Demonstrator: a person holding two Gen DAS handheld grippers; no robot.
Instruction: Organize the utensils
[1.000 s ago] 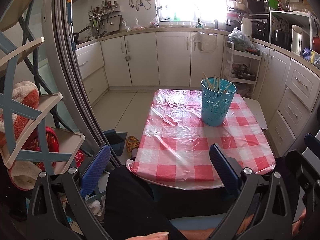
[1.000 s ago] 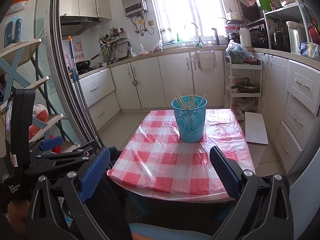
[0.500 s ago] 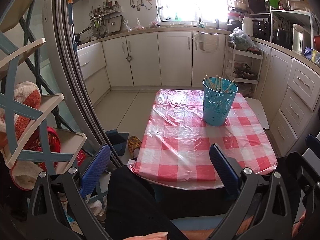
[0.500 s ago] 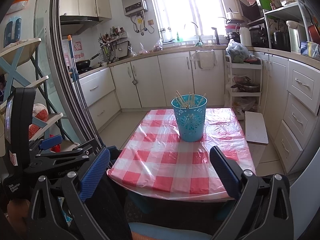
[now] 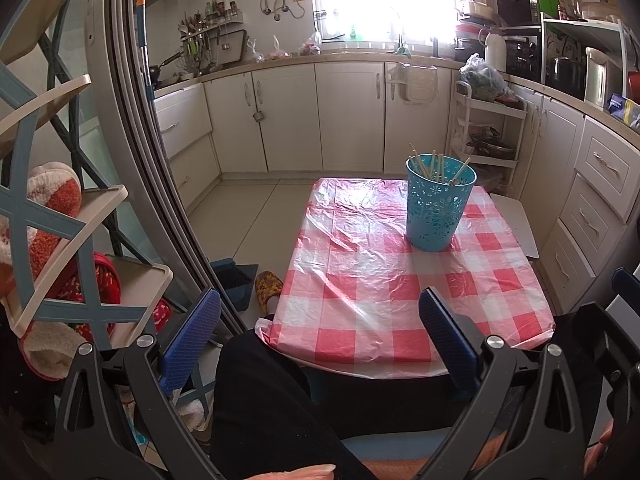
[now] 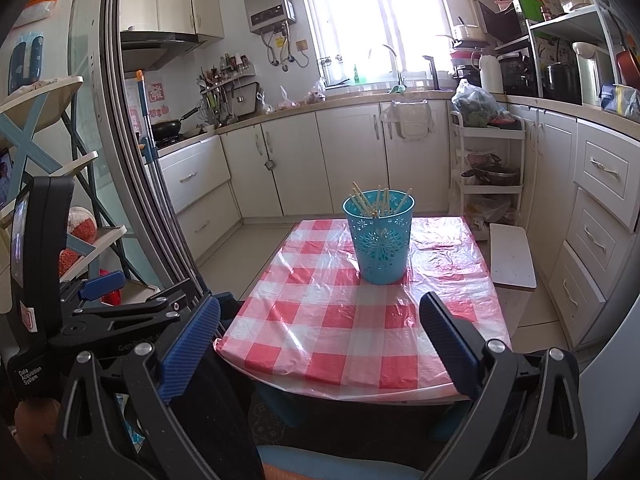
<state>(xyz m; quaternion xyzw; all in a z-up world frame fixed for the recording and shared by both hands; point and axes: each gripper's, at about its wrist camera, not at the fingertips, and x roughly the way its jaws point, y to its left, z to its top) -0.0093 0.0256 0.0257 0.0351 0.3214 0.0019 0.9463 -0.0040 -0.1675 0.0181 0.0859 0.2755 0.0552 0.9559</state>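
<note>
A teal perforated holder point(image 5: 438, 204) point(image 6: 380, 238) stands on a small table with a red-and-white checked cover point(image 5: 384, 292) point(image 6: 340, 320). Several wooden chopsticks point(image 5: 434, 166) point(image 6: 376, 200) stick out of its top. My left gripper point(image 5: 320, 338) is open and empty, held near the table's front edge, above a person's dark-clothed leg point(image 5: 264, 408). My right gripper point(image 6: 320, 340) is also open and empty, short of the table's near edge. In the right wrist view the left gripper's body point(image 6: 120, 312) shows at the left.
White kitchen cabinets point(image 6: 352, 156) run along the back and right. A white trolley point(image 5: 486, 136) stands behind the table, a pale stool point(image 6: 512, 256) to its right. A shelf rack with slippers point(image 5: 60, 240) and a sliding door frame point(image 5: 160, 160) are on the left.
The left gripper has drifted slightly left and back, so the table sits a little further right in its view. The right gripper has barely moved. Both stay open.
</note>
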